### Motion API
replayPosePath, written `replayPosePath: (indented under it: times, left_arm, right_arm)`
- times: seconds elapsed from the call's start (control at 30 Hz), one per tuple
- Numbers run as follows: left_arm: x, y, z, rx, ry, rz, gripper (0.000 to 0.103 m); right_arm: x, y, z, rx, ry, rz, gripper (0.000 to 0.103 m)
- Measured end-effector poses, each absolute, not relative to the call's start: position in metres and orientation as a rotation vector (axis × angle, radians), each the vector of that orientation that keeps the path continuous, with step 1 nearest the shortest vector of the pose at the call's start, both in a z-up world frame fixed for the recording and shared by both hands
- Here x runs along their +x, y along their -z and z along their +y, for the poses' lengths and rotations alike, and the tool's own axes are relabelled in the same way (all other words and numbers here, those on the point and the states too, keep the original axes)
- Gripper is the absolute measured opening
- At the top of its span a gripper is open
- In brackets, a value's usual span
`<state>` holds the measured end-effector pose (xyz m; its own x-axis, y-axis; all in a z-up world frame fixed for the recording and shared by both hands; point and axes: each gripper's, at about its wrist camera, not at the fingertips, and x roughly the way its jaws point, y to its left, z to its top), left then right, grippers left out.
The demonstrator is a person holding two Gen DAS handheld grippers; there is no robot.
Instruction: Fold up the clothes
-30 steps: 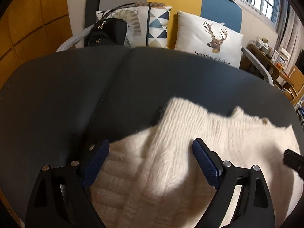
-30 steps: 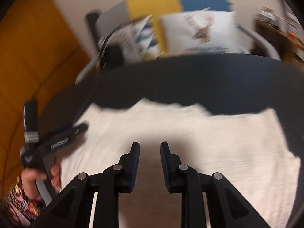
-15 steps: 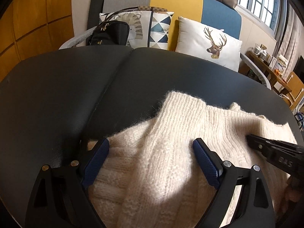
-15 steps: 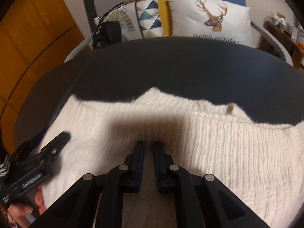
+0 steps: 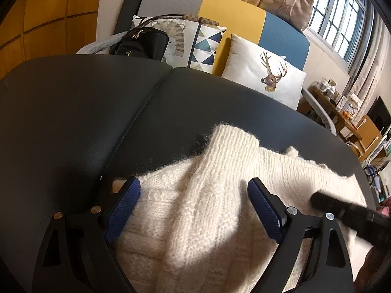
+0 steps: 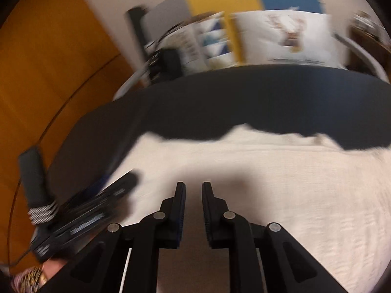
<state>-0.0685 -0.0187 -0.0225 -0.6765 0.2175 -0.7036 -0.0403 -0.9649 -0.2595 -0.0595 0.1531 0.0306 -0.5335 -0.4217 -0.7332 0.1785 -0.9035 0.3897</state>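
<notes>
My left claw (image 5: 193, 207) hangs released, jaws wide, straddling a folded sleeve (image 5: 215, 171) of the cream sweater (image 5: 195, 232), pads clear of the wool. My right claw (image 6: 193, 210) has just been parting again after nearly closing; a narrow gap shows between its jaws, and nothing is in it, the tips hovering over the sweater's body (image 6: 268, 183). The sweater lies spread on the dark desk (image 5: 73, 122), sleeve already laid across the front. Risks, as I judge them: the knit is fuzzy and loose, so a pad could snag strands or pinch only the top layer, and a lift would then drag the sleeve out of place. The desk looks smooth, leather-like, with a seam (image 5: 136, 127) running through it; the whole garment may slide on it rather than fold if I pull sideways. The claws sit near each other, so a careless swing could knock them together. Texture: ribbed sleeve, cable-like ridges lower down, soft halo of fluff at the edges. Thick, floppy, likely to spring back from a crease. Right view is blurred; finer detail there I cannot tell.
</notes>
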Motion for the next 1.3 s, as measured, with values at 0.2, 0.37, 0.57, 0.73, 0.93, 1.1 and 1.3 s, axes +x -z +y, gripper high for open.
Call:
replayPosePath:
  times: [0.2,0.37,0.57,0.73,0.93,1.1,1.3]
  left_arm:
    - [-0.066,0.023,-0.031,-1.138,-2.7,-0.466,0.092]
    - [-0.067,0.024,-0.031,-1.139,-2.702,-0.461,0.092]
    - [-0.065,0.025,-0.034,-1.129,-2.695,-0.482,0.092]
    - [-0.065,0.025,-0.032,-1.135,-2.699,-0.474,0.092]
    - [-0.066,0.025,-0.027,-1.152,-2.712,-0.435,0.092]
    - [-0.068,0.026,-0.021,-1.175,-2.732,-0.38,0.092]
    - [-0.068,0.027,-0.019,-1.189,-2.742,-0.344,0.092]
  right_arm:
    - [-0.095,-0.004,0.126,1.454,2.352,-0.296,0.009]
    - [-0.122,-0.002,0.12,1.492,2.396,-0.24,0.006]
    - [-0.135,0.0,0.11,1.392,2.543,-0.155,0.006]
    - [-0.129,0.006,0.119,1.302,2.546,-0.283,0.009]
    - [-0.085,-0.017,0.158,1.126,2.604,-0.499,0.013]
    - [-0.068,-0.021,0.154,1.292,2.56,-0.308,0.015]
    - [-0.084,0.009,0.138,1.361,2.565,-0.076,0.016]
